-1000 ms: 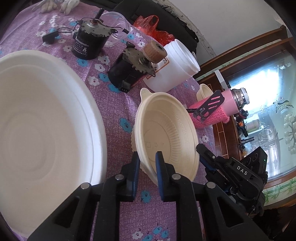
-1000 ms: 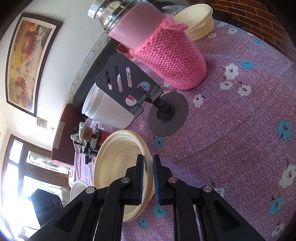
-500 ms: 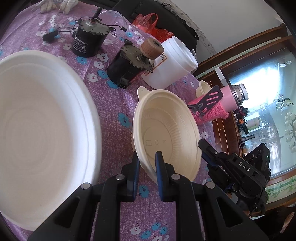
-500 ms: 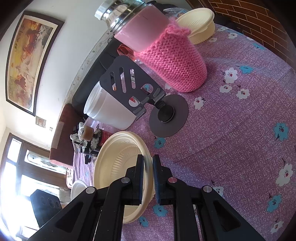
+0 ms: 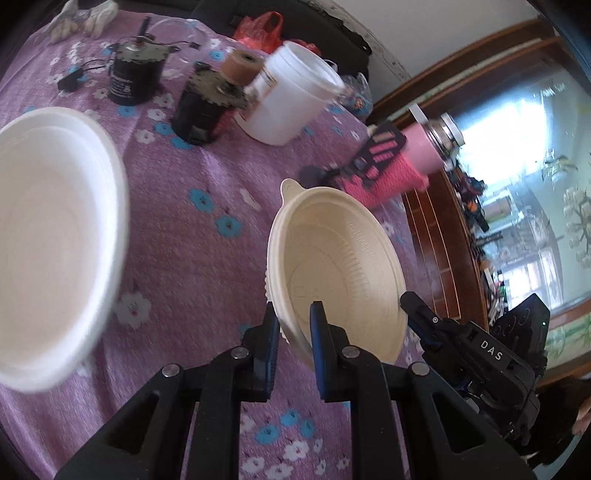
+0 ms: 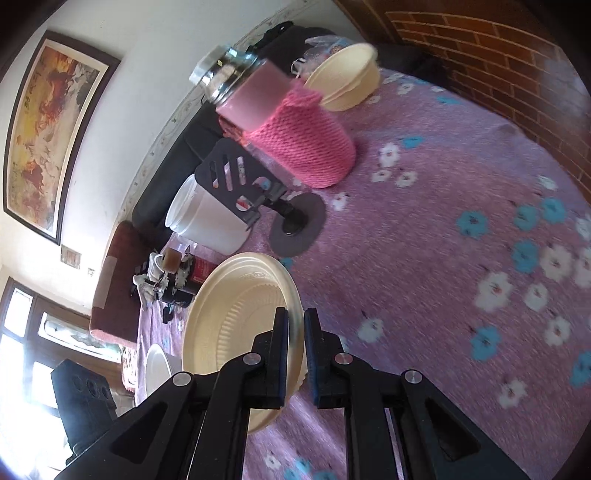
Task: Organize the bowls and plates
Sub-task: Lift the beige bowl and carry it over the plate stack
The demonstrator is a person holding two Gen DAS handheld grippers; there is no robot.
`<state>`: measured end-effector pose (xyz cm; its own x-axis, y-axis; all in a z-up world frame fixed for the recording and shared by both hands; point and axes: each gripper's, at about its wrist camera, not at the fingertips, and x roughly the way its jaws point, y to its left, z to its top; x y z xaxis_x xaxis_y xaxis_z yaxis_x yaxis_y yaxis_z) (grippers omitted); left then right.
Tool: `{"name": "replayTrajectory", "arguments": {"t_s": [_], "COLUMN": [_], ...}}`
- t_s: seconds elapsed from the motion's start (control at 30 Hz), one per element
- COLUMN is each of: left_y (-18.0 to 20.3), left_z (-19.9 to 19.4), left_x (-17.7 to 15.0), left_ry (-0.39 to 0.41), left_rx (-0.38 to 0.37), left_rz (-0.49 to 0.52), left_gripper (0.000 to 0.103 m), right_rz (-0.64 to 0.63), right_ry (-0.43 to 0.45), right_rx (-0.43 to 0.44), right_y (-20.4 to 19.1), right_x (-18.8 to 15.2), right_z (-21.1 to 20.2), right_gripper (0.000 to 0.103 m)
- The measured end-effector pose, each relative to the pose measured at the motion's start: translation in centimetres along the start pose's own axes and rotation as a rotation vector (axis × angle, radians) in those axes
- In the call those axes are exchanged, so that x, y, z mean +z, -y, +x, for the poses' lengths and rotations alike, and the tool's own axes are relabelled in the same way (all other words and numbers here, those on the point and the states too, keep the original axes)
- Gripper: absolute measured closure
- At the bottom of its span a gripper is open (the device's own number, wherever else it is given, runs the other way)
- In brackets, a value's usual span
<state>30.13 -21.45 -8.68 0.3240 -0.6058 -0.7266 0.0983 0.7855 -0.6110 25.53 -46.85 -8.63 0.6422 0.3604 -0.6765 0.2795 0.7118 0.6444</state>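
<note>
A cream plastic bowl [image 5: 340,273] is pinched by both grippers and held above the purple floral tablecloth [image 5: 192,258]. My left gripper [image 5: 293,321] is shut on its near rim. My right gripper [image 6: 295,326] is shut on the opposite rim of the same bowl [image 6: 236,317]; its black body shows in the left wrist view [image 5: 476,354]. A large white bowl [image 5: 48,236] sits on the cloth at the left. Another stack of cream bowls [image 6: 347,75] stands at the far end of the table behind the pink flask.
A pink flask in a knitted sleeve [image 6: 295,136], a black phone stand [image 6: 258,192], a white tub [image 5: 291,99], two dark motors [image 5: 136,74] and a red bag [image 5: 258,29] stand on the table. A brick wall [image 6: 498,55] lies beyond the table.
Both grippers have lifted the cream bowl and carried it away from the white tub and motors. The large white bowl now sits further left in the left wrist view.
</note>
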Motion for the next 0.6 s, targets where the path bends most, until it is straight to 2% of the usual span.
{"name": "replayTrajectory", "arguments": {"t_s": [0.23,0.43,0.6], "left_y": [0.4,-0.8,-3.5], "left_z": [-2.4,-7.1,-12.4], "left_x": [-4.9,-9.4,-12.4], "left_ry": [-0.025,0.008,0.071], "left_rx": [0.016,0.060,0.093], "left_rz": [0.050,0.082,0.066], "left_gripper": [0.088,0.088,0.088], "right_rz": [0.006,-0.014,-0.063], "right_ry": [0.032,0.008,-0.023], "right_rx": [0.002,0.023,0.080], "right_y": [1.6,1.1,-1.6], "right_x": [-4.7,-10.3,-14.5], "right_z": [-5.2,-7.4,-8.0], "right_gripper": [0.094,0.094,0.094]}}
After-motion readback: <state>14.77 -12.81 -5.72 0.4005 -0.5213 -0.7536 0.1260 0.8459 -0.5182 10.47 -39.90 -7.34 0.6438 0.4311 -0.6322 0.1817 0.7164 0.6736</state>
